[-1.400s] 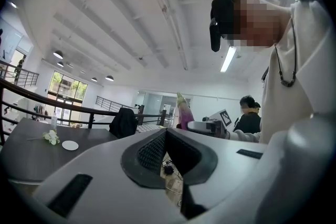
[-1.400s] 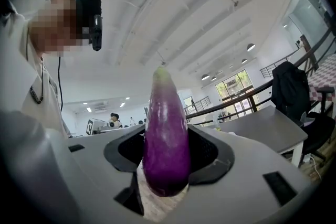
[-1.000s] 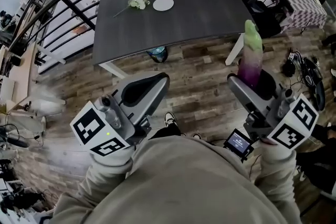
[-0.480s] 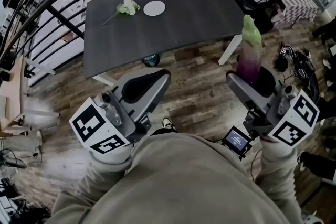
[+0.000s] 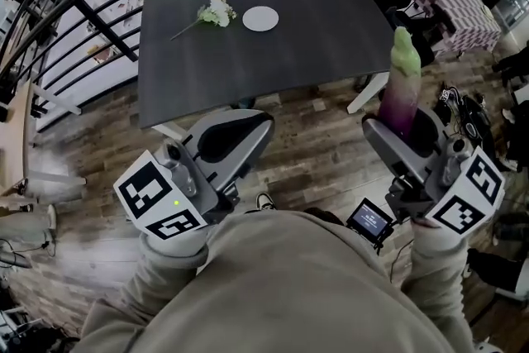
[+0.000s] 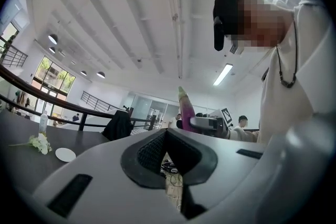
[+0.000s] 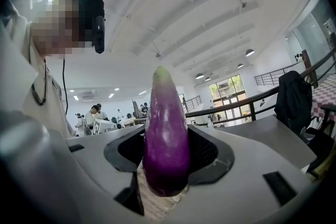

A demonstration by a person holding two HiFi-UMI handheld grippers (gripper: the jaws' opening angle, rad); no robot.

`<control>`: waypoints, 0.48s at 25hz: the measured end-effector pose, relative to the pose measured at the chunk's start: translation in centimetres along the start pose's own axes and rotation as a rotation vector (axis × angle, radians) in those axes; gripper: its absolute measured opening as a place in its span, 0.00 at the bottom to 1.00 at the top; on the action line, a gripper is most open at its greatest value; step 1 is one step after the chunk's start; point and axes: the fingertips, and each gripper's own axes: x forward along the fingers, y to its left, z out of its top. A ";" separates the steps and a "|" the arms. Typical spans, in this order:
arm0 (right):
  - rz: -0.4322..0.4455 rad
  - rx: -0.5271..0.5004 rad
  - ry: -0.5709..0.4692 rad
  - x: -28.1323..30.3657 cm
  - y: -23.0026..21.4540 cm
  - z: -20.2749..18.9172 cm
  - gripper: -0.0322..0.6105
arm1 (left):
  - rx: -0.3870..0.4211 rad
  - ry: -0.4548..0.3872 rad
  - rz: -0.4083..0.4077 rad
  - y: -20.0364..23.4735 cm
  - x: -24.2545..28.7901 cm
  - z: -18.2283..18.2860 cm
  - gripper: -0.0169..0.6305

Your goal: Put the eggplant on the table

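Table [image 5: 273, 54] now nearer; right tool [image 5: 402, 128] clamps upright eggplant [image 5: 402, 91].

Left gripper [image 6: 166, 134] jaws tip to tip, nothing between; beyond, eggplant [image 6: 186, 109] upright in right gripper [image 6: 193, 123]; plate [image 6: 65, 154], flowers [image 6: 39, 142] on dark table [image 6: 20, 129]

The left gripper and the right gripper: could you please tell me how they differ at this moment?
The left gripper has its jaws together with nothing between them; the right gripper has its jaws held apart, clamped on the eggplant. The left gripper carries nothing, while the right gripper holds the eggplant upright, green tip up. Both are over the wooden floor, short of the table.
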 end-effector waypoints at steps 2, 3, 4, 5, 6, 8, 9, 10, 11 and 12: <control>0.007 0.005 0.006 1.4 0.2 0.0 0.41 | -0.006 0.006 0.000 0.9 -0.7 -0.1 0.03; 0.011 0.009 0.010 2.0 0.2 0.0 0.41 | -0.010 0.005 0.003 1.2 -0.9 0.0 0.03; 0.016 0.014 0.014 2.5 0.2 0.1 0.41 | -0.016 0.003 0.005 1.5 -1.2 0.1 0.03; 0.021 0.018 0.019 2.9 0.2 0.1 0.41 | -0.020 0.002 0.009 1.7 -1.4 0.2 0.03; 0.026 0.021 0.021 3.4 0.2 0.1 0.41 | -0.023 0.003 0.013 2.0 -1.6 0.2 0.03; 0.037 0.029 0.022 4.3 -0.2 0.3 0.41 | -0.026 0.010 0.026 2.9 -1.8 0.1 0.03; 0.045 0.033 0.025 4.8 -0.4 0.4 0.41 | -0.029 0.012 0.034 3.4 -1.7 0.1 0.03; 0.054 0.038 0.030 5.2 -0.7 0.4 0.41 | -0.031 0.012 0.043 3.7 -1.7 0.2 0.03; 0.064 0.042 0.036 5.7 -1.1 0.5 0.41 | -0.032 0.012 0.053 4.1 -1.6 0.3 0.03; 0.073 0.047 0.039 6.2 -1.6 0.6 0.41 | -0.030 0.013 0.062 4.5 -1.4 0.4 0.03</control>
